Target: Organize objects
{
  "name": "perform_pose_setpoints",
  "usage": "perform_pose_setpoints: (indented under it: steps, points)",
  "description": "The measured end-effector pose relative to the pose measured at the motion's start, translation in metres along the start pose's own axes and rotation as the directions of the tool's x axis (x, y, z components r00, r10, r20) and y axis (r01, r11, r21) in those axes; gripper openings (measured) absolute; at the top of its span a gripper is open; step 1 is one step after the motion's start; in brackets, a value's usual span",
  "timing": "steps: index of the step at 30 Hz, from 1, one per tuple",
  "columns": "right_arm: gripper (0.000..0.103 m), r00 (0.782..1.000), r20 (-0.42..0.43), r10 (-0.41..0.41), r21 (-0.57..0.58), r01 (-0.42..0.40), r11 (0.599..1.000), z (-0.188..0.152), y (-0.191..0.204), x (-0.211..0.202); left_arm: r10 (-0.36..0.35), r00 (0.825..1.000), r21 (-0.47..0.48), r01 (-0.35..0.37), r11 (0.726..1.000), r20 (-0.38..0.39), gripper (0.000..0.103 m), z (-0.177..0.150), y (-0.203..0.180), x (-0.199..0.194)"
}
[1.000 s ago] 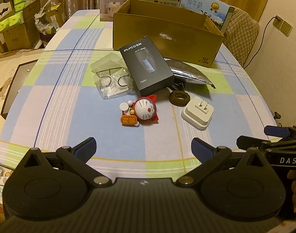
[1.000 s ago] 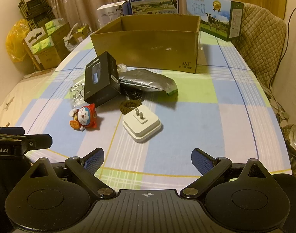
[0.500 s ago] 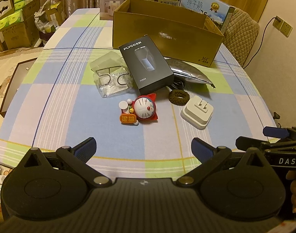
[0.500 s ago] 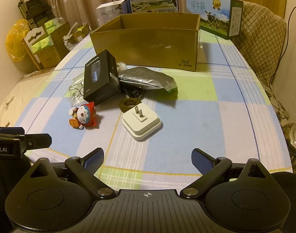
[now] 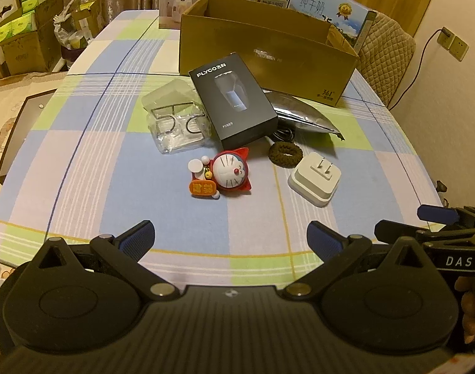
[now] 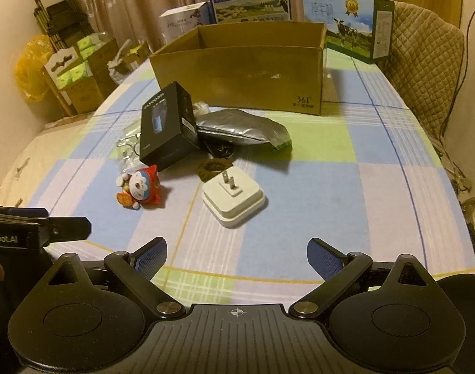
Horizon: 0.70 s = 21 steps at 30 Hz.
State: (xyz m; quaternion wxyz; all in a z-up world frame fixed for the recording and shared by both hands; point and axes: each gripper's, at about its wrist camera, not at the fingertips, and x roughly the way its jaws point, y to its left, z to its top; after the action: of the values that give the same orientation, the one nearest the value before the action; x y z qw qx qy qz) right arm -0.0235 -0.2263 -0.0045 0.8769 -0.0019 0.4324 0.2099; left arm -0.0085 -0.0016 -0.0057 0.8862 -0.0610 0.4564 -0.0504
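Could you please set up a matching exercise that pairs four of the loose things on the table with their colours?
Things:
1. shaver box
2. plug adapter
3. hair tie
4. foil pouch

Colours:
A. white
B. silver
C. black
D. dark brown

Pairs: 1-C, 2-A, 3-D, 4-B
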Motion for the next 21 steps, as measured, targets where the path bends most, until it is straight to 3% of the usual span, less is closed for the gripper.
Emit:
perform_pose_setpoints:
  steps: [7, 15, 18, 21]
  points:
    - [0.095, 0.999, -0.003, 0.042, 0.01, -0.042, 0.999, 0.003, -0.004, 0.01, 0.007, 1.0, 0.008, -0.007, 1.0, -0.023, 0.102, 0.002, 0.003, 0.012]
    - [0.095, 0.999, -0.02, 0.033, -0.008, -0.033, 0.999, 0.012, -0.011, 0.031, 0.018, 0.999, 0.006, -0.018, 1.0, -0.046, 0.101, 0.015, 0.011, 0.035]
    - [0.095, 0.999, -0.034, 0.041, -0.021, -0.041, 0.999, 0.016, -0.013, 0.041, 0.005, 0.999, 0.061, -0.002, 0.998, -0.049, 0.1, 0.024, 0.009, 0.046]
    - [0.095, 0.998, -0.041, 0.04, -0.051, -0.043, 0.998, 0.02, -0.013, 0.049, 0.005, 0.997, 0.191, 0.009, 0.982, -0.075, 0.092, 0.035, 0.002, 0.06]
